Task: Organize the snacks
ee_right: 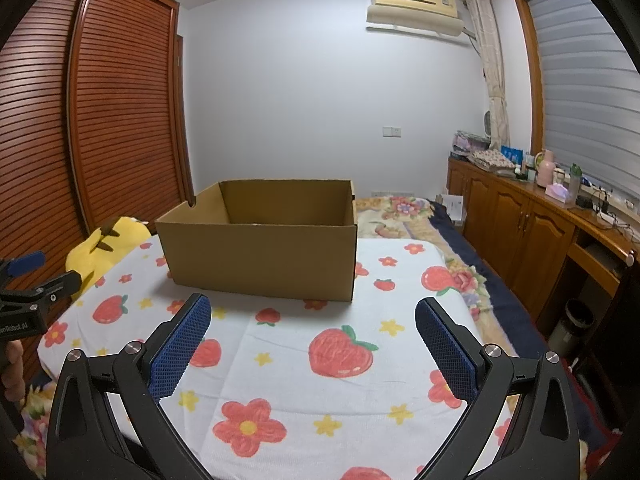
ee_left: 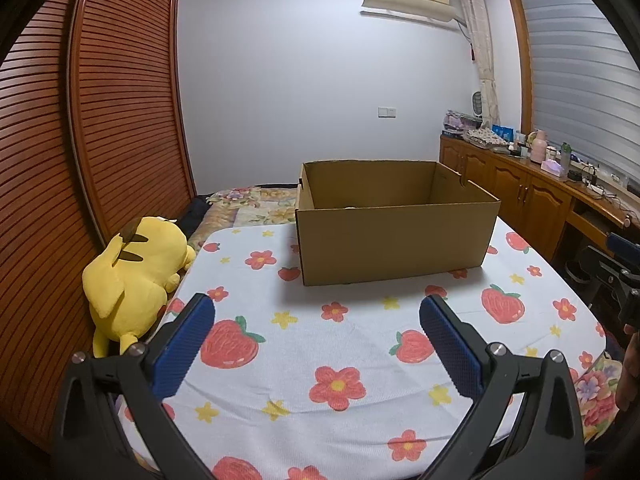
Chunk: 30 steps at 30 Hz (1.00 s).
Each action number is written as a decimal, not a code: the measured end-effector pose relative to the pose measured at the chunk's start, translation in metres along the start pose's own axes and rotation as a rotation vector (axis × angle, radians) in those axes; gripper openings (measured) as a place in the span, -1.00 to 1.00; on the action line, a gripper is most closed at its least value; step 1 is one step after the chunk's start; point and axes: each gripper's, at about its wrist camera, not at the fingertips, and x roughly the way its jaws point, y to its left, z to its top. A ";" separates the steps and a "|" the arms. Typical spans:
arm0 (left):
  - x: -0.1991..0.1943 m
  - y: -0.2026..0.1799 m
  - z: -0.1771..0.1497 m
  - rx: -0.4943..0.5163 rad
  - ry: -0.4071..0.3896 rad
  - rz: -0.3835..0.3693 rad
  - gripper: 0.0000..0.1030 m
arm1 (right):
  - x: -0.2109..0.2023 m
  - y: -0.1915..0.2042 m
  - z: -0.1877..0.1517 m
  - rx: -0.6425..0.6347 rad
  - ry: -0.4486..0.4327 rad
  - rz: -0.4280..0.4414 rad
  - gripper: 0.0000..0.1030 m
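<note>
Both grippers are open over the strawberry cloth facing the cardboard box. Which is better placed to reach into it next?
Neither clearly. The left gripper and right gripper both hover open, empty, similarly short of the cardboard box. No snacks show.

Left black tongs with blue ribbed pads: jaws spread wide, nothing between them, level, pointing forward. Right black tongs with blue ribbed pads: same, wide apart, empty. Both held side by side, each visible at the other's frame edge.
</note>
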 end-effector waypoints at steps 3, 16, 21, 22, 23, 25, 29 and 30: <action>0.000 -0.001 0.001 0.003 -0.003 0.001 1.00 | 0.000 0.000 0.000 0.000 0.000 0.000 1.00; -0.001 -0.001 0.001 0.003 -0.005 0.001 1.00 | 0.000 0.001 0.001 0.000 -0.002 -0.001 1.00; -0.001 -0.001 0.001 0.002 -0.004 0.000 1.00 | 0.000 0.001 0.000 0.000 -0.002 -0.001 1.00; -0.001 -0.001 0.001 0.001 -0.004 0.000 1.00 | 0.000 0.001 0.000 0.001 -0.002 -0.002 1.00; -0.001 -0.001 0.001 0.001 -0.004 0.000 1.00 | 0.000 0.001 0.000 0.001 -0.001 -0.001 1.00; -0.001 -0.001 0.001 0.001 -0.003 0.001 1.00 | 0.000 0.001 0.000 0.001 -0.002 -0.001 1.00; -0.002 -0.001 0.001 0.000 -0.003 0.000 1.00 | -0.001 0.001 0.001 0.000 -0.002 -0.001 1.00; -0.002 -0.001 0.001 0.000 -0.003 0.002 1.00 | -0.001 0.001 0.001 0.001 -0.002 -0.001 1.00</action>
